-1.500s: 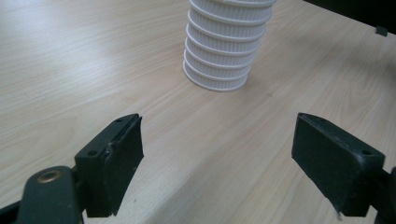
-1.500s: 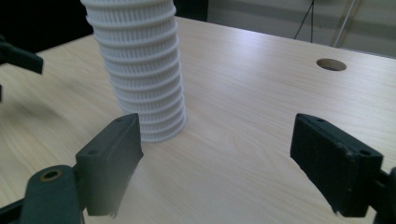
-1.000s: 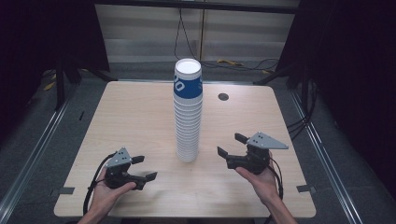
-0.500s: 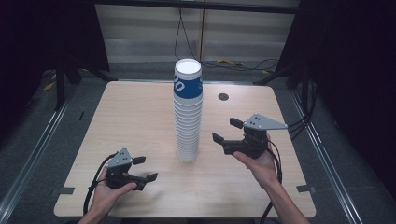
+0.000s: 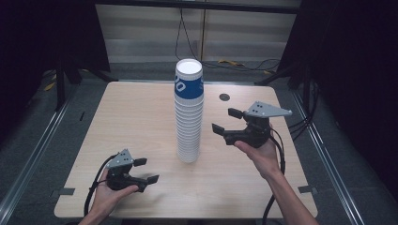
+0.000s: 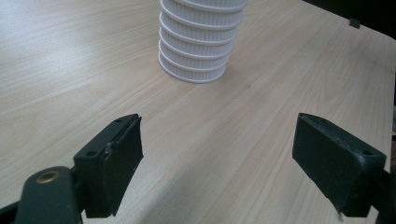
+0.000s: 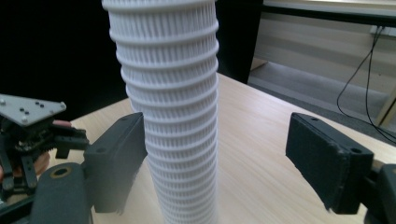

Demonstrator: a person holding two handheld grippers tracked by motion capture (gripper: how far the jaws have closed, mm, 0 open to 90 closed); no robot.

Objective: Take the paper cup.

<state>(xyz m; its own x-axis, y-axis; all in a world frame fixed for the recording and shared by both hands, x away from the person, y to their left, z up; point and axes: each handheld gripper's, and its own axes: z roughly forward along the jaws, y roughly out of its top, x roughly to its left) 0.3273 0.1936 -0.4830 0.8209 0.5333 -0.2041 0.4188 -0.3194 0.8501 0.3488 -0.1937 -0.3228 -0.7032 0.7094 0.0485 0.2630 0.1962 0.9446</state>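
Cup stack [image 5: 188, 112] stands ahead of the right gripper [image 5: 226, 121], near its spread fingers [image 7: 116, 161]; left gripper [image 5: 145, 171] open too.

A pale wood table [image 5: 141, 122] stands on a grey floor [image 5: 42, 140] (dark at both sides). Behind it runs a light panelled wall [image 5: 141, 37], with black cables [image 5: 187, 37] hanging down and trailing along its foot.

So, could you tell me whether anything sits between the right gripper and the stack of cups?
Nothing visible does. The right gripper is open and raised beside the stack of cups, with only air between them. In the right gripper view the stack rises just beyond the jaws, above the bare table.
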